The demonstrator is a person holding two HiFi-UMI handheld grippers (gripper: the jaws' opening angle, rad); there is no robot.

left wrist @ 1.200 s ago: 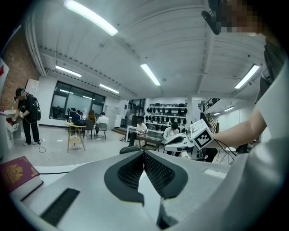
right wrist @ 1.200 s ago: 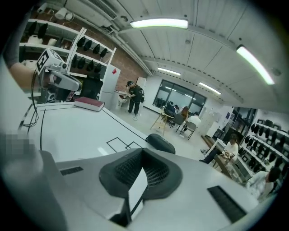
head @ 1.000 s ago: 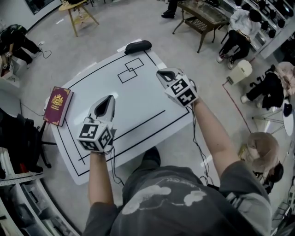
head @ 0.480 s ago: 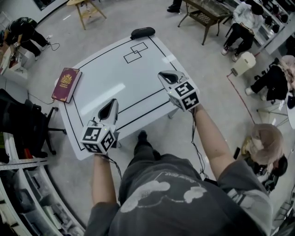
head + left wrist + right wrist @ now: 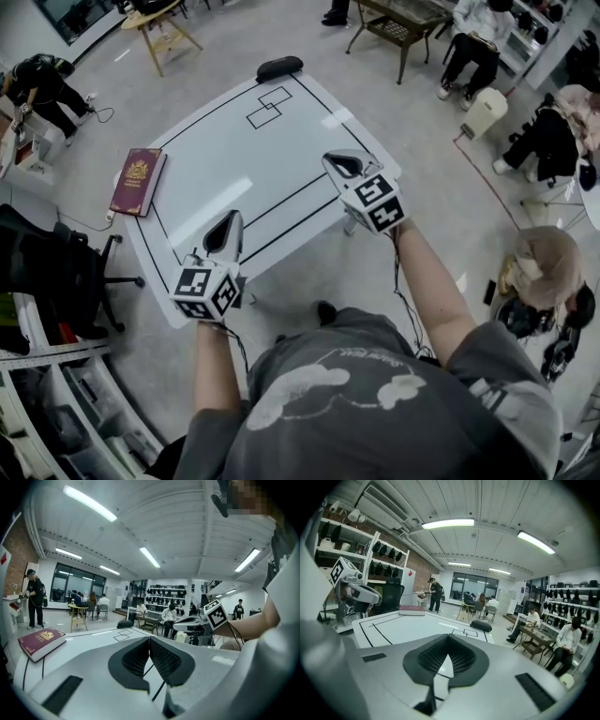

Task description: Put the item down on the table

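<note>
- The left gripper (image 5: 227, 221) is seen closed. Its two jaws are pressed together and nothing is between them.
- The right gripper (image 5: 339, 162) is closed too, and nothing is held in it.
- Both grippers are held over the near side of the white table (image 5: 253, 155).
- A dark red book (image 5: 138, 180) with a gold mark on its cover is seen lying flat on the table. It is at the table's left edge, well apart from both grippers.
- The book is taken to be the task's item, so the putting down looks done. Nothing more seems to be left, as far as can be judged.
- A black case (image 5: 279, 67) is seen at the far edge of the table. It could be the item instead, but this cannot be told for sure.
- What kind of case it is cannot be made out.
- The gold mark on the book is too small to be read.
- Part of the table's near edge is covered by the left gripper, and the table's legs are mostly hidden under its top.
</note>
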